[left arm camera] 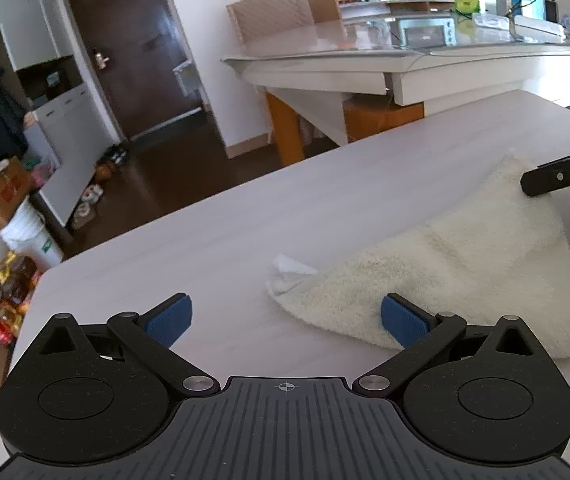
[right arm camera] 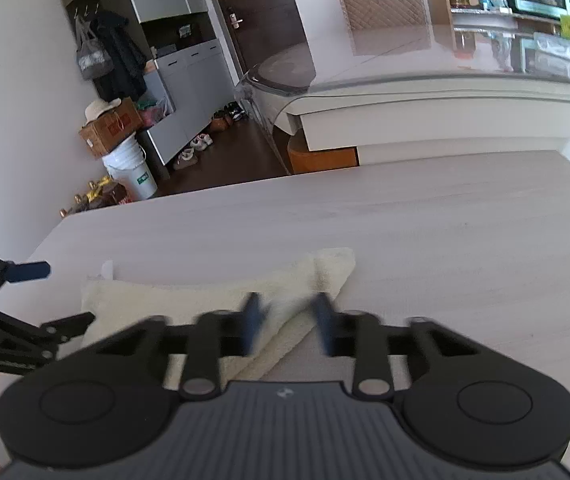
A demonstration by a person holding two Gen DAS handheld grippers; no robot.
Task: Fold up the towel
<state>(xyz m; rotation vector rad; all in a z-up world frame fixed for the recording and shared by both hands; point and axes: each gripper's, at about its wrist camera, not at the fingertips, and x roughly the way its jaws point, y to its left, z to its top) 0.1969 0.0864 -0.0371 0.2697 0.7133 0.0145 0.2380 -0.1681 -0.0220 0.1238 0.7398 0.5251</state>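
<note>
Right wrist | towel (right arm camera: 189,300) on table (right arm camera: 445,232) | bucket (right arm camera: 131,174) holds box (right arm camera: 111,128)

Bright daylight, soft, weak shadows. Strong glare on the glass-topped table (left arm camera: 385,40) at the back, oven reflected in it. Left wrist view sharp throughout. Right wrist view: right gripper (right arm camera: 287,326) fingers smeared by motion blur, room beyond the table slightly soft. Heavy fisheye bending, dark corners, straight edges near the table curve
</note>
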